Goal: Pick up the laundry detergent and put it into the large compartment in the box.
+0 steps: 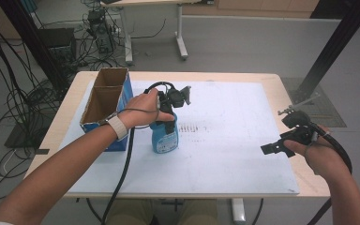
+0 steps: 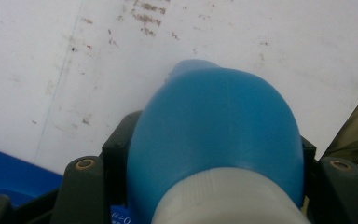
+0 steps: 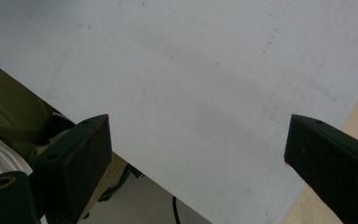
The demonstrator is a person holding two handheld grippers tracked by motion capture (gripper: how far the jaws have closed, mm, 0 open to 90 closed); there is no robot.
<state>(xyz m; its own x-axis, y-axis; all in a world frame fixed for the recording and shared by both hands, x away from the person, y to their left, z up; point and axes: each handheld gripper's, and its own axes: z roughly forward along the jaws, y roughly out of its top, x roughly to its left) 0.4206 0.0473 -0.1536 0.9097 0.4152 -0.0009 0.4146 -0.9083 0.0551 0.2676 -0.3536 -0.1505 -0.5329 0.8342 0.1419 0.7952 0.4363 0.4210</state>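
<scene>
- The blue bottle [image 1: 164, 136] stands upright on the white sheet [image 1: 234, 122] of the table, just beside the cardboard box [image 1: 107, 101] with its blue sides.
- My left gripper [image 1: 168, 110] is clamped around the bottle's upper part from above; in the left gripper view its blue shoulder [image 2: 214, 130] and white cap [image 2: 228, 198] sit squeezed between my two black jaws.
- My left hand [image 1: 143, 108] reaches in past the box's open top.
- My right gripper [image 1: 281, 146] hangs well apart, over the sheet's right side near the table edge [image 1: 309, 180], jaws spread wide with nothing between them.
</scene>
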